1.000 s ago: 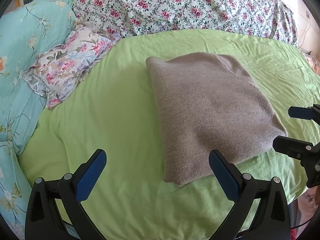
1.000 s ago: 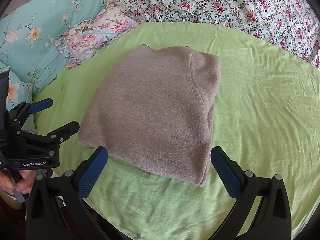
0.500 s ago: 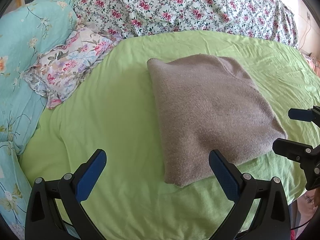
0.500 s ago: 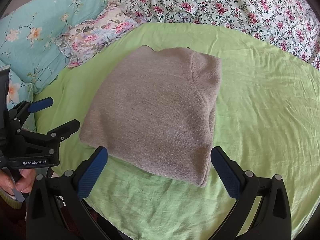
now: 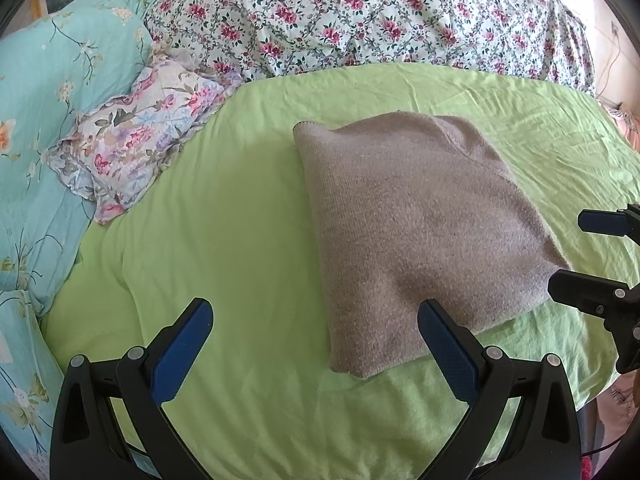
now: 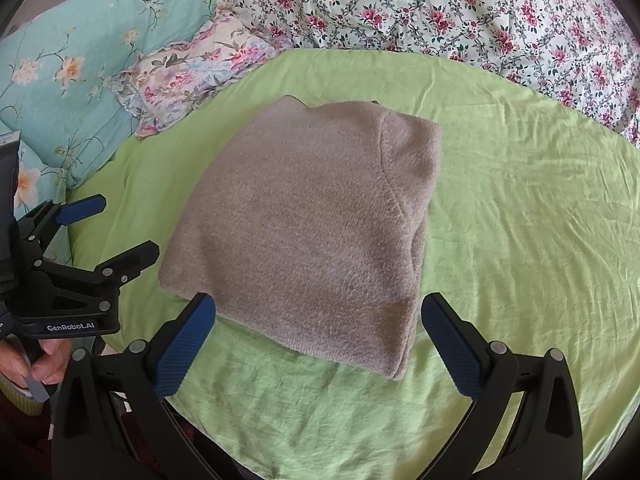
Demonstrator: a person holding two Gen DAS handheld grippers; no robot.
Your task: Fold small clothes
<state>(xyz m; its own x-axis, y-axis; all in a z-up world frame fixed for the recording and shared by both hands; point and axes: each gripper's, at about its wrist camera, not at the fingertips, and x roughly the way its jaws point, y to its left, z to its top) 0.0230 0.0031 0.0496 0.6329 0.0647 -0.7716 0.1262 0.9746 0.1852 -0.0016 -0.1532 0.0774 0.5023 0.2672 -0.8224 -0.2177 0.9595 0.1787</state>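
Knitwear fills the middle of the left wrist view: a grey sweater, already folded into a compact rectangle, lies flat on the green sheet of the bed. From the left gripper it lies ahead and to the right, its near-left corner falling between the two blue pads, closer to the right one. The jaws stand wide apart and hold nothing. The sweater's long axis runs away from this camera toward the rose-print quilt at the far edge of the bed, leaning right on the near side. The right gripper shows at the frame's right edge, just beside the sweater's near-right corner, spread apart and empty.

In the right wrist view the sweater sits straight ahead, and the right gripper frames its near edge, both pads above the fabric without touching it, jaws wide and empty. The left gripper hovers off the sweater's left corner, gaping, gripped by a hand. A frilled floral pillow lies near the far-left corner, apart from the garment.

By this reckoning the right gripper is the better centred for any further fold or lift, though the fold already looks complete.
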